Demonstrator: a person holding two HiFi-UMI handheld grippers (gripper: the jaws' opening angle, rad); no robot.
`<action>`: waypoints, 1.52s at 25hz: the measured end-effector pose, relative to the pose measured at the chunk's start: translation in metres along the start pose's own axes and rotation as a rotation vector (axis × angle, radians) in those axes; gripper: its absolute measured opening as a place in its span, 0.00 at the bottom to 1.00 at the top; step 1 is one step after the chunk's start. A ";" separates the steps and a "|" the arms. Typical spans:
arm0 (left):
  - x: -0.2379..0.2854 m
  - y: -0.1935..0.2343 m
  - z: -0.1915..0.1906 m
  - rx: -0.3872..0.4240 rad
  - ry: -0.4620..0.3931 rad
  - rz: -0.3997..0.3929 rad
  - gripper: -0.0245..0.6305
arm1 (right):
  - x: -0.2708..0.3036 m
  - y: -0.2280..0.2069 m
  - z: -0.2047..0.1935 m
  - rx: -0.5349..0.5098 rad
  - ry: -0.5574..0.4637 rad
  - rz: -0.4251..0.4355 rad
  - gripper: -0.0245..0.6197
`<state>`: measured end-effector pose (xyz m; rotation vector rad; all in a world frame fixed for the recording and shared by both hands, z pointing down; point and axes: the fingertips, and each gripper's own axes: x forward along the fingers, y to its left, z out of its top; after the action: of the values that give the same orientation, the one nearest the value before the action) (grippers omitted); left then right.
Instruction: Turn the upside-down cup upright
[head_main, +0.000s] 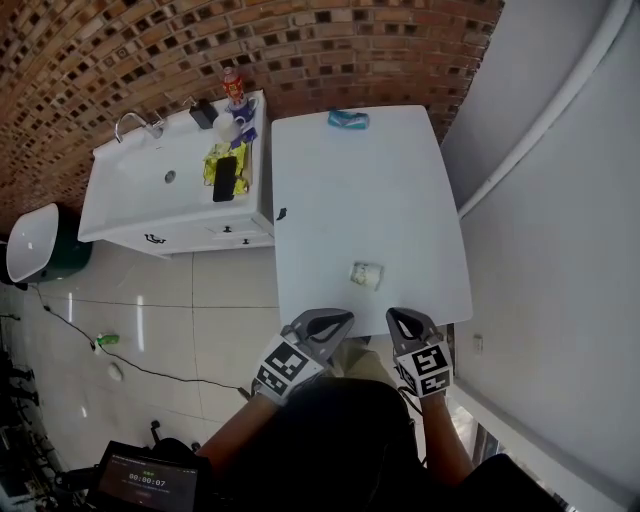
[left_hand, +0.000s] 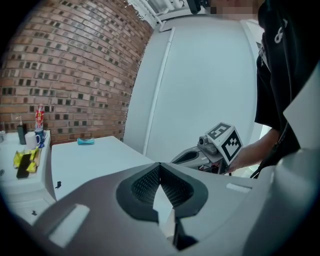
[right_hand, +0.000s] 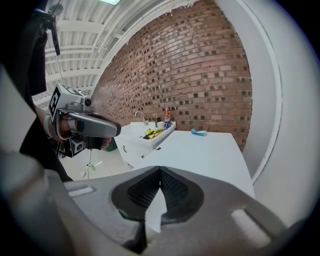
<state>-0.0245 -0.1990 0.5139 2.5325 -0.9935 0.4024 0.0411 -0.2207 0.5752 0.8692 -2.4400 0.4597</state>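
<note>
Head view: cup (head_main: 366, 274) on the white table (head_main: 330, 200), near its front edge, right of centre. It is small and pale, and I cannot tell which way up it stands. Left gripper (head_main: 343, 319) and right gripper (head_main: 396, 316) are at the front edge, side by side, both clear of the cup. Each gripper view shows the jaws closed tip to tip with nothing between them. Teal object (head_main: 348, 120) at the table's far edge. Washbasin (head_main: 150, 180) stands left of the table.
</note>
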 end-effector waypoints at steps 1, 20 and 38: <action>0.003 0.003 -0.001 -0.004 0.010 0.010 0.06 | 0.001 -0.004 -0.002 0.002 0.005 0.002 0.02; 0.130 0.096 -0.134 -0.258 0.315 0.364 0.66 | -0.046 -0.040 -0.027 0.088 0.072 -0.176 0.03; 0.172 0.119 -0.168 -0.353 0.429 0.422 0.72 | -0.081 -0.079 -0.056 0.134 0.108 -0.225 0.03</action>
<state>-0.0060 -0.3035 0.7603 1.8140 -1.2835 0.7739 0.1666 -0.2133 0.5860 1.1299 -2.2013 0.5750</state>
